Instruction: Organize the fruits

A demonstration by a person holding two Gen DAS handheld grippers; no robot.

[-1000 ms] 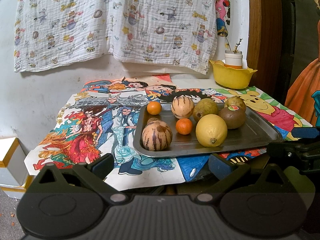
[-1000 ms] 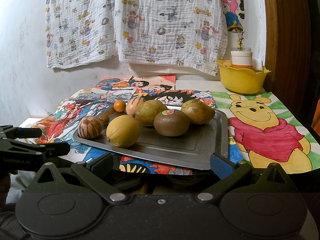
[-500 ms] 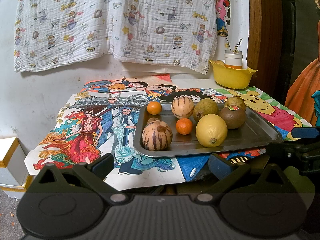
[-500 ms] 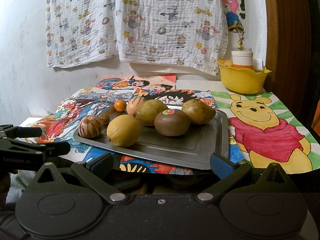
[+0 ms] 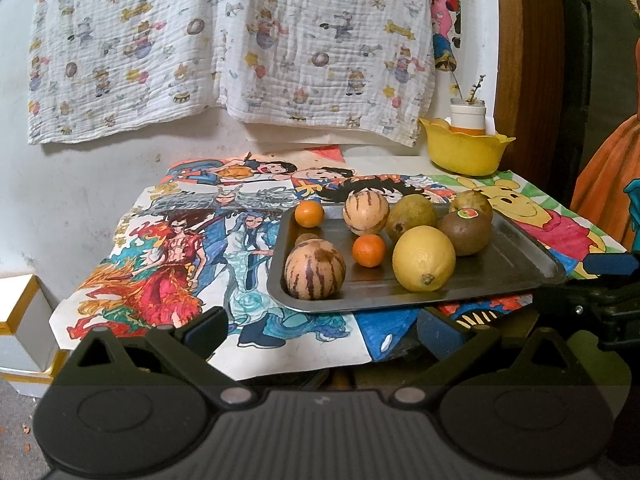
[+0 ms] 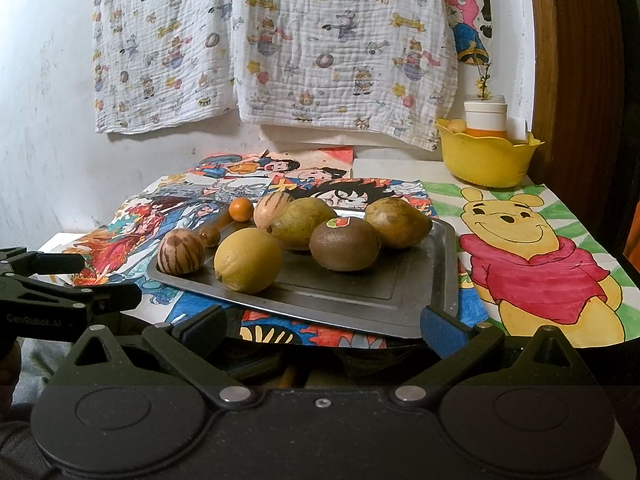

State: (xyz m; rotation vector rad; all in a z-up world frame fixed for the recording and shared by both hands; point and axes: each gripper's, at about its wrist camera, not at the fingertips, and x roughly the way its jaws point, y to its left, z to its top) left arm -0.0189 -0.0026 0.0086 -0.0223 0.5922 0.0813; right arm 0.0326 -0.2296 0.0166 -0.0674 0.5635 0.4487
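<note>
Here, on the table: one metal tray (image 5: 516, 256) resting on colored cartoon drawings (image 5: 168, 268). Contents: yellow lemon (image 5: 423, 258) at the near edge; two striped melons, near-left (image 5: 315, 275) and far (image 5: 365, 213); two small oranges, one at the far-left corner (image 5: 309, 213), one mid-tray (image 5: 369, 250); stickered kiwi (image 6: 345, 244); two greenish-brown pears (image 6: 301, 222) (image 6: 398, 221) behind it. Yellow bowl (image 6: 486, 158) stands well apart at the back right. Left gripper (image 5: 322, 328) and right gripper (image 6: 322, 326): both spread wide, holding nothing, hovering just short of the tray's near edge.
</note>
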